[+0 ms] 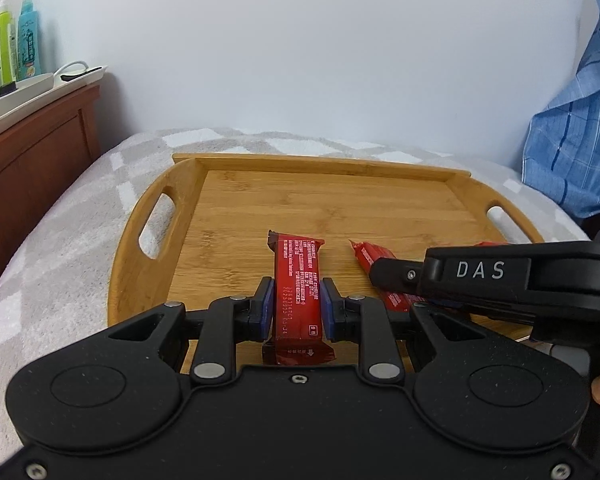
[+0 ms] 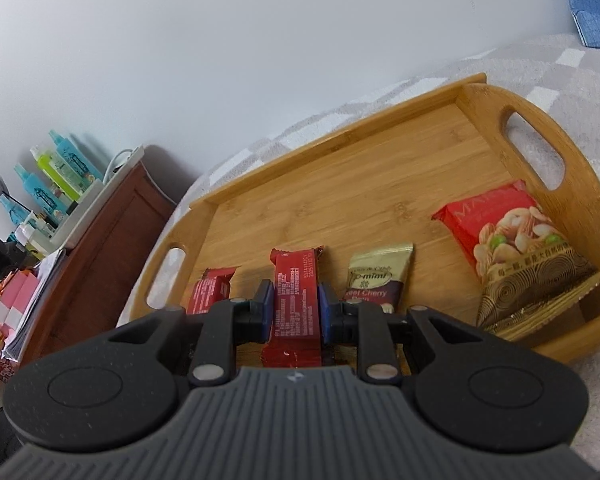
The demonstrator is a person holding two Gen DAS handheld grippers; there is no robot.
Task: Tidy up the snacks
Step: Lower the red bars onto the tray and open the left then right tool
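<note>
A bamboo tray (image 1: 320,162) with cut-out handles lies on a bed. My left gripper (image 1: 298,283) is shut on a red snack bar (image 1: 298,264), held low over the tray's near part with the printed back of the wrapper up. To its right, my right gripper (image 1: 380,280) reaches in from the side, shut on a second red bar (image 1: 366,256). In the right wrist view my right gripper (image 2: 295,286) clamps that bar (image 2: 296,276) above the tray (image 2: 360,184). The other red bar (image 2: 212,288) shows to its left, its lower end hidden.
A small gold-and-brown cherry packet (image 2: 380,276) and a red nut bag (image 2: 516,248) lie in the tray's right part. A grey-white checked blanket (image 1: 60,240) covers the bed. A wooden cabinet (image 1: 32,152) with bottles (image 1: 28,40) stands left. A person's blue striped shirt (image 1: 572,140) is right.
</note>
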